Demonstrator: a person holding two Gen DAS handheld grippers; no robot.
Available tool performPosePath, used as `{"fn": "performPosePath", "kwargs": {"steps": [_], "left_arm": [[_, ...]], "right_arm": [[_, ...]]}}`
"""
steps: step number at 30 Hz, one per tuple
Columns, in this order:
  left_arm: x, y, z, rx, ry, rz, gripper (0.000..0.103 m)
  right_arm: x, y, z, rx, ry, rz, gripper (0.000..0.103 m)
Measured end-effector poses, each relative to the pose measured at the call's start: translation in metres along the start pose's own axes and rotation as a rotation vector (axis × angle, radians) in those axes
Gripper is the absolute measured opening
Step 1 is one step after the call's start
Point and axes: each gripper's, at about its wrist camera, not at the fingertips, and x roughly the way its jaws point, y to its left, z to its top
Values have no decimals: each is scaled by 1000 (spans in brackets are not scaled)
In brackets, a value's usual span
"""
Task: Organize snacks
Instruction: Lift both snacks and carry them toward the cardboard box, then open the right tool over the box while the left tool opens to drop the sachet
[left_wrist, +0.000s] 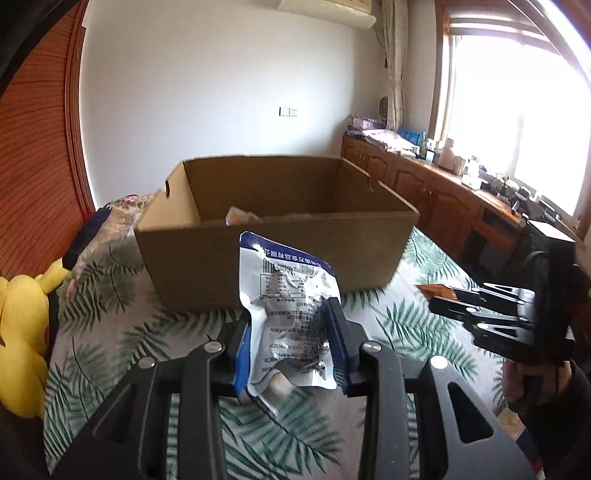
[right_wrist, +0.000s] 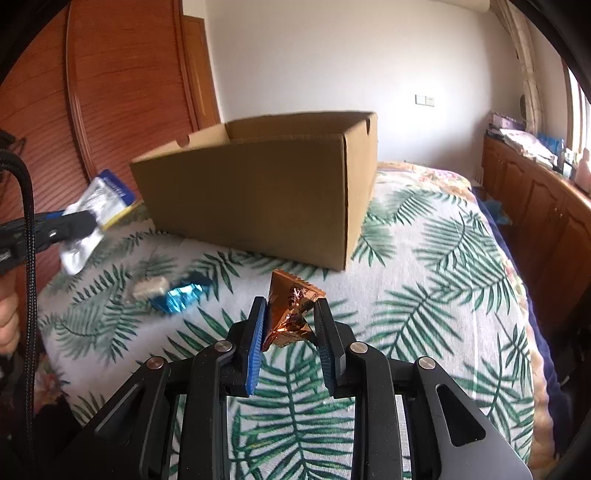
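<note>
— Where do the snacks stand?

— We hold two above the leaf-print bedspread (right_wrist: 424, 258). Our left gripper (left_wrist: 290, 332) is clamped on a silver-and-blue snack pouch (left_wrist: 291, 317), raised just short of the cardboard box (left_wrist: 277, 254). Our right gripper (right_wrist: 290, 332) pinches a copper foil packet (right_wrist: 293, 310), nearer us than the box.

— How do we finish the drop cleanly?

— We judge each should clear the near wall, then release low inside, one at a time so the grippers stay apart.

— What does the box contain?

— At least one pale wrapped snack (left_wrist: 240, 216) shows over the rim; the rest is hidden. A blue foil sweet (right_wrist: 181, 297) and a pale bar (right_wrist: 149, 288) wait on the bedspread.
</note>
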Motion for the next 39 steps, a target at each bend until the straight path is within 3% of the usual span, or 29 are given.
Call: {"fn": "performPosePath", "kwargs": {"steps": [9,20,28,39], "left_arm": [[10,29,39,13,-53,12,34],[34,56,83,20,-111,18,34],[51,77,99,9,-129,19,34],[102,80,100,4,-56,3,35]], "right_arm": [[-23,11,63,-46,-108,56,25],[13,25,119,-104,-135,63,25],[41,25,134,-97,-138,60,25],[83,26,135,-100,-76,26,25]]}}
